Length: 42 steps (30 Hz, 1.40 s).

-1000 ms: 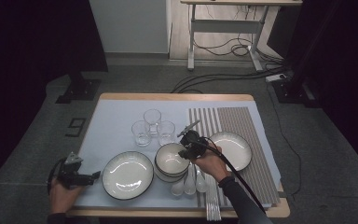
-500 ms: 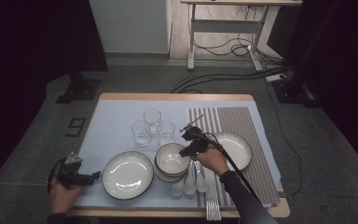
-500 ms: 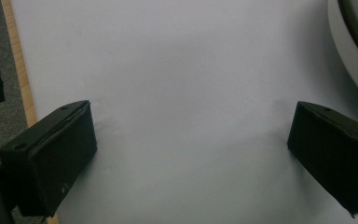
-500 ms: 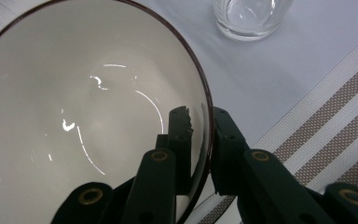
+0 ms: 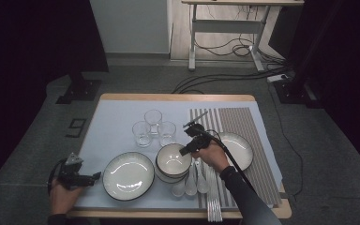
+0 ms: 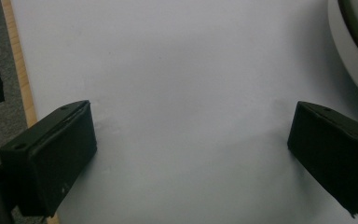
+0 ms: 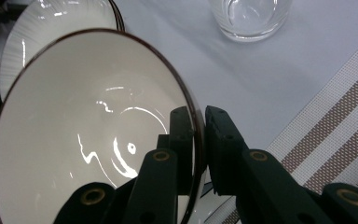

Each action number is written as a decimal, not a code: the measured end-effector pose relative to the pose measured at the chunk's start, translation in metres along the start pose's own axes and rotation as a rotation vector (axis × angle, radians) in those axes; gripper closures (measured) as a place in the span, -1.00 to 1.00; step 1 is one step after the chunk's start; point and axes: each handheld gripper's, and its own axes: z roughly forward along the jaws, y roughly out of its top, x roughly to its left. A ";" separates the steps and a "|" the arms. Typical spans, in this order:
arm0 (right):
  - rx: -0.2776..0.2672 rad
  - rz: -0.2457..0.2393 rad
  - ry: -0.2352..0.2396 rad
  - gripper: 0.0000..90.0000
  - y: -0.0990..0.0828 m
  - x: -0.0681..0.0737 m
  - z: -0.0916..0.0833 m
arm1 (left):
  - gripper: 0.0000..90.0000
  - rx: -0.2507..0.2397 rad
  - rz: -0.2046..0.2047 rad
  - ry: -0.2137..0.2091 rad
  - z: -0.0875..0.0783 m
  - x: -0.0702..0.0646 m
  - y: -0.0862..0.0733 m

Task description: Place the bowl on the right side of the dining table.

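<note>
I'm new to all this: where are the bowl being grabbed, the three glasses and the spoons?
bowl [image 7: 88,140]: right gripper view, inner wall.
glasses [image 5: 153,118]: high view, the far glass's rim.
spoons [image 5: 191,186]: high view, the middle spoon's bowl end.

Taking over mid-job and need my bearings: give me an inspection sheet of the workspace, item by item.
Surface: wooden table under a pale blue cloth, with a striped mat on its right side.
Job's things: top bowl of a stack, its rim pinched.
Clutter: three glasses; a plate left of the stack, another plate on the mat; white spoons; chopsticks.
Grippers: right gripper shut on the bowl's rim, one jaw inside, one outside; its jaws have just been closing. Left gripper open over bare cloth at the table's left edge.
Cables: one trails from the right gripper along the forearm; several lie on the floor behind the table.
Surroundings: grey carpet, desk frame behind, dark sides.
</note>
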 end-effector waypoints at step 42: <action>-0.056 0.048 -0.027 0.80 0.003 -0.009 -0.057 | -0.98 0.002 0.001 0.001 0.000 0.000 0.000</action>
